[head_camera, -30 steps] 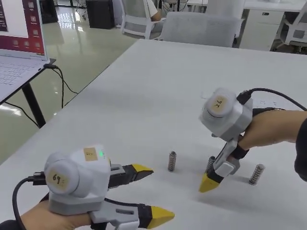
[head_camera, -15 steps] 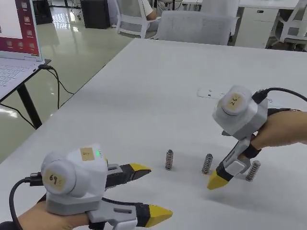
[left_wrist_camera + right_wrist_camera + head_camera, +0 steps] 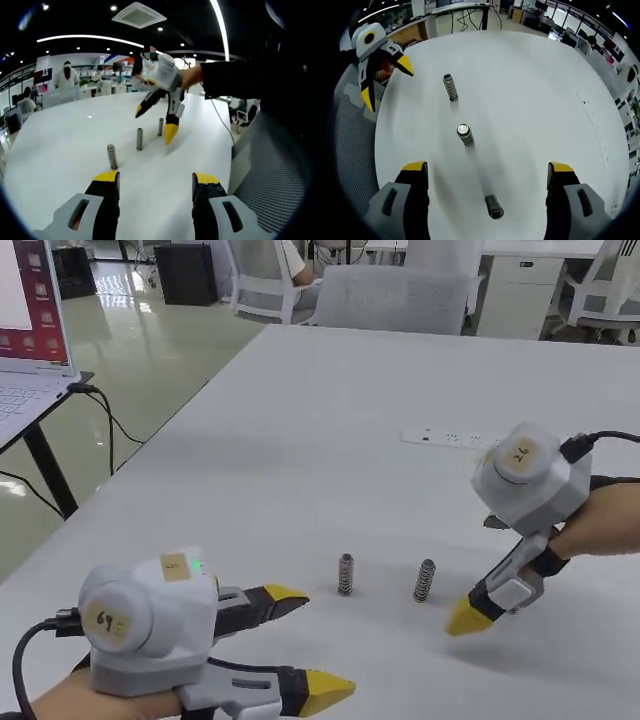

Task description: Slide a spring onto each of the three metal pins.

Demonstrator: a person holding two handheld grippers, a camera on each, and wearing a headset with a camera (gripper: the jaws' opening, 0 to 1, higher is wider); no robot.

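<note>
Both claws are spread wide, nothing pinched. The right claw [image 3: 488, 167] hangs tips-down over the white table [image 3: 530, 90]. The nearest spring [image 3: 493, 206] stands upright right between its jaws, the middle spring [image 3: 465, 135] just ahead, and the far spring [image 3: 450, 86] beyond, toward the left claw [image 3: 308, 640]. From the left claw, the row runs ahead, slightly left.

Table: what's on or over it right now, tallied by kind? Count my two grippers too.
Springs, upright: 3
Grippers, both open: 2 (left gripper, right gripper)
Power strip: 1
Total: 6
</note>
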